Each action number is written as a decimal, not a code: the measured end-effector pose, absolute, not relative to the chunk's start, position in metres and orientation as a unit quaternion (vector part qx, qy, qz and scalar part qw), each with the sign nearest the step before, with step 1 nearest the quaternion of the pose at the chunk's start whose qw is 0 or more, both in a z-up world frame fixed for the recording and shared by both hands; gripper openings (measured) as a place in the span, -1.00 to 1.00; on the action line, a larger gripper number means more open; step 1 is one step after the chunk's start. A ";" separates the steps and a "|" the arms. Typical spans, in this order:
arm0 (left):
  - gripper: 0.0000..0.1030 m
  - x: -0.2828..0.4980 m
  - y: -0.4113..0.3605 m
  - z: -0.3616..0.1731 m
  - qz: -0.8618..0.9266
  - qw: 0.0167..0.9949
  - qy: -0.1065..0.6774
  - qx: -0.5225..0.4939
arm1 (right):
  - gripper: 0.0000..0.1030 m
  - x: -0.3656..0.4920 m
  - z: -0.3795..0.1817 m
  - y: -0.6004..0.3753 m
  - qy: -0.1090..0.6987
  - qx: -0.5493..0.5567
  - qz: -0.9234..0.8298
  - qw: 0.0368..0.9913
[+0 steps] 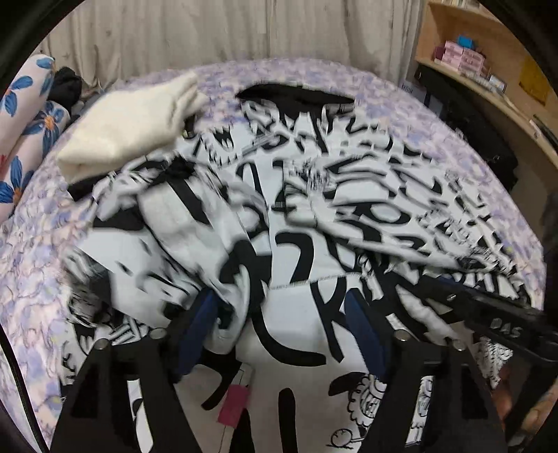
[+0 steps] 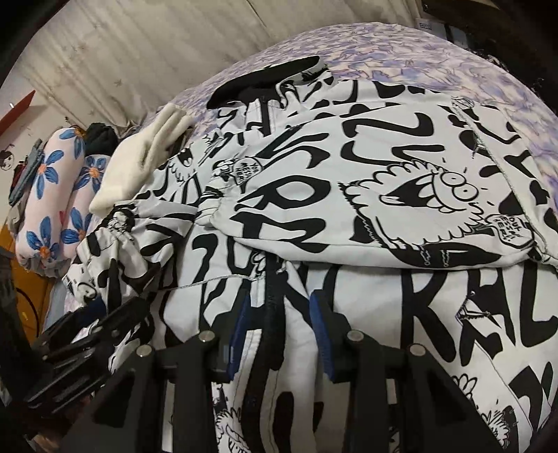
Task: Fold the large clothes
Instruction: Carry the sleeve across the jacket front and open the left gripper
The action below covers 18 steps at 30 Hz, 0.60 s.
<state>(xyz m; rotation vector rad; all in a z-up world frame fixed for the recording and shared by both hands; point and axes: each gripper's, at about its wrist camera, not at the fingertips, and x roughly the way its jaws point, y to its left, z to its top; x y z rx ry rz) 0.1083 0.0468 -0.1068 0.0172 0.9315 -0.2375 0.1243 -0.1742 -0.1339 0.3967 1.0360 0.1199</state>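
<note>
The left gripper [image 1: 282, 313] has its blue-padded jaws standing wide apart over the black-and-white printed garment [image 1: 296, 216]. A loose bunch of the cloth lies against the inner face of the left-hand finger [image 1: 198, 324], while the other pad stands clear of it, so nothing is pinched. Just nearer than the jaws a small pink label [image 1: 233, 406] shows on the cloth.

The right gripper [image 2: 279, 334] has its jaws drawn partway together, and a raised ridge of the garment [image 2: 348, 195] with a dark band running along it rises between the blue pads; the pads appear to press on that fold (the contact itself is partly hidden by the cloth). In the right wrist view the left gripper [image 2: 87, 334] shows at the near left, its black linkage lying just beside the gathered cuff of a sleeve.

The garment is spread over most of a bed covered in a lilac patterned sheet [image 1: 42, 216], with one sleeve folded across the body towards the right and its black collar at the far side. A folded cream cloth [image 1: 132, 125] lies on the far left of the bed, touching the garment's edge. Further left are pillows with blue flowers [image 2: 52, 195], a pale curtain [image 1: 209, 31] hangs behind, and wooden shelves [image 1: 488, 80] stand at the far right.
</note>
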 end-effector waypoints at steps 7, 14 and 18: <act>0.57 0.090 0.072 -0.068 -0.080 0.906 0.415 -0.003 | 0.13 0.122 -0.118 -0.159 0.473 0.183 0.095 0.857; 0.57 0.074 0.123 -0.067 -0.014 0.904 0.425 -0.046 | 0.13 0.124 -0.101 -0.119 0.471 0.145 0.150 0.857; 0.57 0.066 0.150 -0.080 0.040 0.896 0.440 -0.048 | 0.13 0.128 -0.098 -0.086 0.476 0.111 0.187 0.852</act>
